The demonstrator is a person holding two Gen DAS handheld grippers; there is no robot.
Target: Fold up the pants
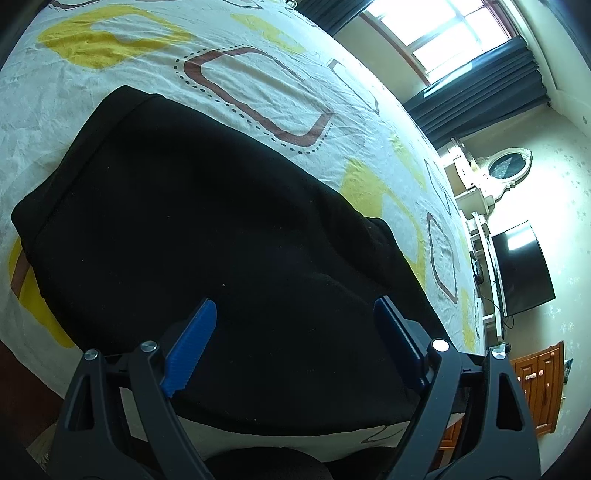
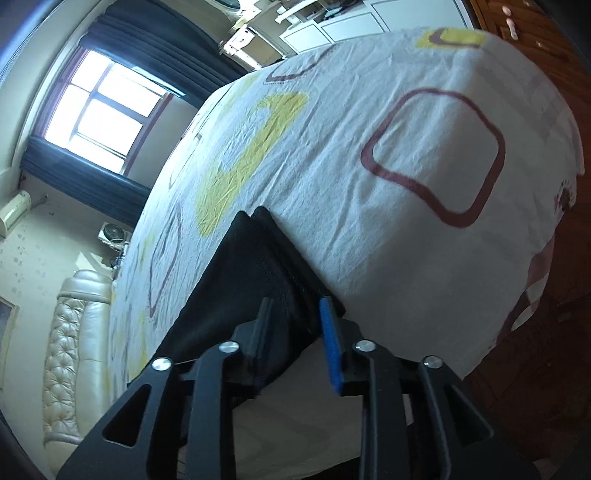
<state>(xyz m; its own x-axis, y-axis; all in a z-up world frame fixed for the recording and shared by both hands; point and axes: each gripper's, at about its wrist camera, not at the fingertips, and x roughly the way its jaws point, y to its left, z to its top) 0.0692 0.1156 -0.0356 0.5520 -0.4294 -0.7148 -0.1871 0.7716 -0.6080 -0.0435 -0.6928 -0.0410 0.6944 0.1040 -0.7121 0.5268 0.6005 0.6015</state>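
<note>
1. The black pants (image 1: 207,229) lie in a fairly neat folded bundle near the edge of the bed (image 1: 258,48), on the patterned sheet.
2. The left tool (image 1: 291,328) hangs wide open over them, gripping nothing.
3. The right tool (image 2: 295,325) is half open at the bundle's corner; its pads look clear of the cloth.
4. I'd say smooth the top layer and square the edges before letting go completely.

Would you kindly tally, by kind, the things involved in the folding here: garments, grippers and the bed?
Black pants: 1
Grippers: 2, the left gripper and the right gripper
Bed with patterned sheet: 1
Total: 4
</note>
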